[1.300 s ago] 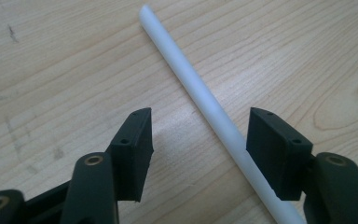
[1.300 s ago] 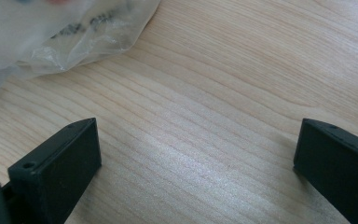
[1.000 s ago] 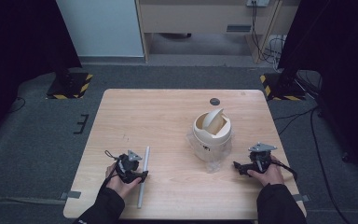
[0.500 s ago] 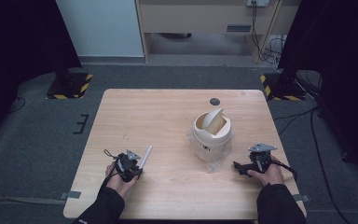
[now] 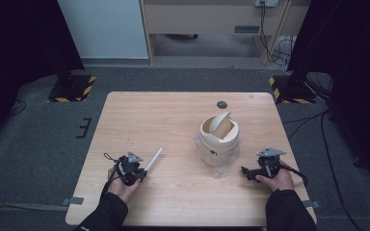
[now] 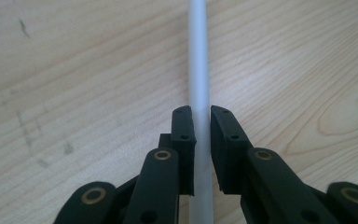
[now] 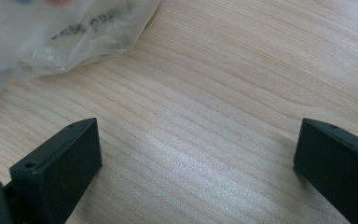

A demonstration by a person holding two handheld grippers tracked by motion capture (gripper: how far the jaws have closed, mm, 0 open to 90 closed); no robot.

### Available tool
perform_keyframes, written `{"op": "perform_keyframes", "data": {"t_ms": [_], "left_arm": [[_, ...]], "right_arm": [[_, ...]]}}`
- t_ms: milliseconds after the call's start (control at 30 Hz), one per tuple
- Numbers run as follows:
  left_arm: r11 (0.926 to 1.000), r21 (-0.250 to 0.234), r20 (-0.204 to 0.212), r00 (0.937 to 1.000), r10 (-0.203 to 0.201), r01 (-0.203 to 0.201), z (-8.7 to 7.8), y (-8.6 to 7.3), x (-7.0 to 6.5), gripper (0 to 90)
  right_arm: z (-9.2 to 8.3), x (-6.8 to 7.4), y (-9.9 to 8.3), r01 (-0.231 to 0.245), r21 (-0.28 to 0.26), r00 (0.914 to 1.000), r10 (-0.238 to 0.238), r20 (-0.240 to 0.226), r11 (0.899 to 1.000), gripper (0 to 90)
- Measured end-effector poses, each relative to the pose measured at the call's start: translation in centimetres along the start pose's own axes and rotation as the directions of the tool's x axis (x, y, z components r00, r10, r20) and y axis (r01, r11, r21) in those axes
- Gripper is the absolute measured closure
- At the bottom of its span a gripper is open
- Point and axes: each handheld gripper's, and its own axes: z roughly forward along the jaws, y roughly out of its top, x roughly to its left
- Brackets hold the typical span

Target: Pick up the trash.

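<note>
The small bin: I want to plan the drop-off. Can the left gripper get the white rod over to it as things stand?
Probably yes: the left gripper is shut on the white rod, and bare table lies between it and the small bin.

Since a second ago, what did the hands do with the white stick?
The left gripper has just closed its jaws on the white stick and lifted its far end, swinging it toward the bin. Before, the stick lay flat beside that gripper. The right gripper, the bin and its plastic bag stayed put.
</note>
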Motion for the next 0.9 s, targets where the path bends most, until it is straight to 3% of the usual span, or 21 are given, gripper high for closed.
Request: {"op": "perform_keyframes", "data": {"t_ms": [200,400,633,733,800,900], "left_arm": [[0.9924,-0.122,-0.001,0.9999,0.011,-0.011,-2.0,0.7,0.1,79.5],[0.9711,-0.238,0.006,0.9999,0.012,-0.010,-3.8,1.4,0.1,79.5],[0.9316,-0.363,0.012,0.9998,0.017,-0.011,-5.9,2.0,0.2,79.5],[0.9120,-0.410,0.014,0.9998,0.016,-0.009,-6.8,2.3,0.2,79.5],[0.8946,-0.447,0.014,0.9998,0.013,-0.006,-7.6,2.5,0.3,79.6],[0.8746,-0.485,0.016,0.9998,0.007,0.002,-8.4,2.7,0.4,79.6]], "right_arm": [[0.0,0.0,0.0,-0.001,0.000,1.0000,0.001,0.000,1.000,1.1],[0.0,0.0,0.0,-0.002,0.000,1.0000,0.002,0.000,1.000,1.2],[-0.1,-0.3,0.0,-0.037,-0.020,0.9992,0.037,0.016,0.999,7.0],[-0.3,-0.4,0.1,-0.039,-0.010,0.9990,0.039,0.020,0.999,11.6],[-0.5,-0.6,0.3,-0.062,-0.005,0.9979,0.062,0.018,0.998,15.2],[-0.8,-1.0,0.5,-0.073,-0.035,0.9970,0.073,0.023,0.997,16.4]]}}
